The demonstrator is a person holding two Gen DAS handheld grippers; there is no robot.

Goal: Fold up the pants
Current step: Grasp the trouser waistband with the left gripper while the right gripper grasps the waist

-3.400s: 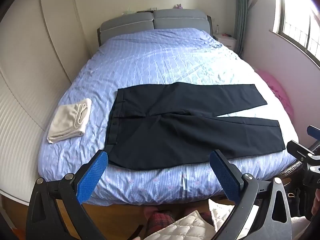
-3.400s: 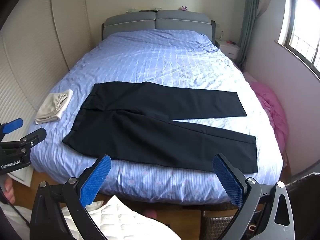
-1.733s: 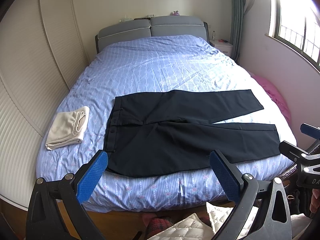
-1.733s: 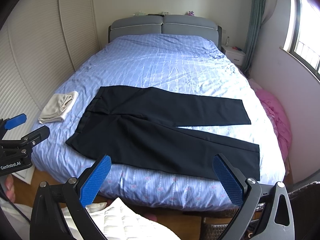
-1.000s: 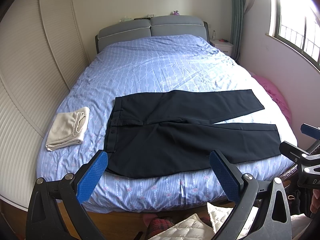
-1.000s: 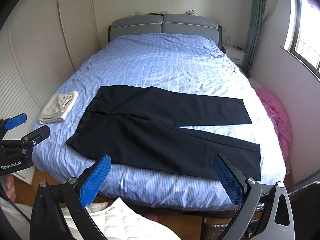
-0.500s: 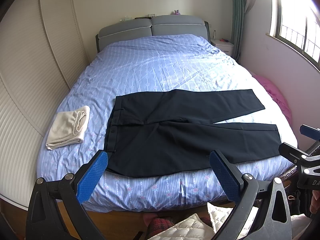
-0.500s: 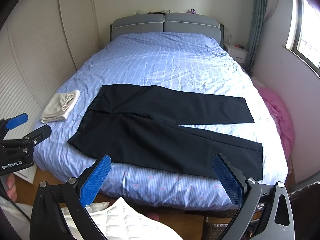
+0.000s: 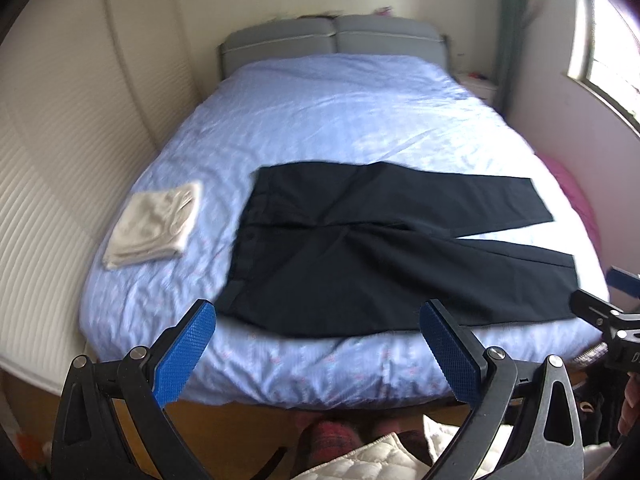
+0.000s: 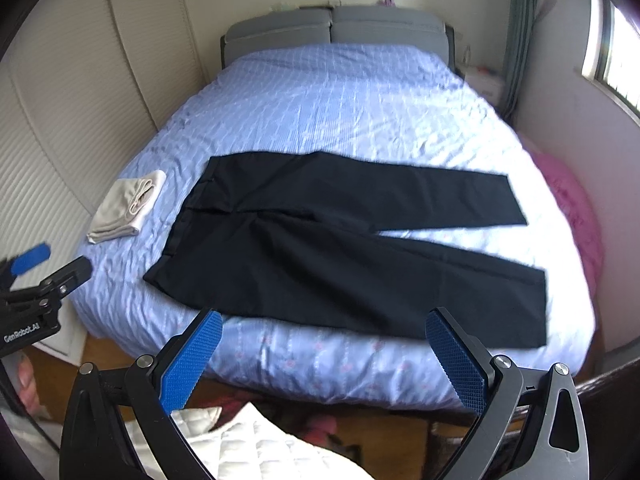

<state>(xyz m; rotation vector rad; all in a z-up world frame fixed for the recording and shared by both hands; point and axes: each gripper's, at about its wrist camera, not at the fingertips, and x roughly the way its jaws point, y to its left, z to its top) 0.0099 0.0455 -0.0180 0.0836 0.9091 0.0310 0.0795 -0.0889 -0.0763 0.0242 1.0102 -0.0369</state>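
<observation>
Black pants (image 9: 360,248) lie flat on the blue bed (image 9: 340,120), waistband to the left, two legs spread to the right; they also show in the right wrist view (image 10: 352,248). My left gripper (image 9: 320,316) is open and empty, held off the bed's near edge below the waist end. My right gripper (image 10: 324,328) is open and empty, off the near edge below the near leg. Each gripper shows at the side of the other's view.
A folded cream cloth (image 9: 156,224) lies on the bed left of the pants. A grey headboard (image 9: 332,36) stands at the far end. A pink heap (image 10: 576,216) lies right of the bed. White wardrobe doors (image 9: 52,128) run along the left.
Both views have shifted slightly toward the bed and to the left, with motion blur. The pants have not moved. Both grippers stay open.
</observation>
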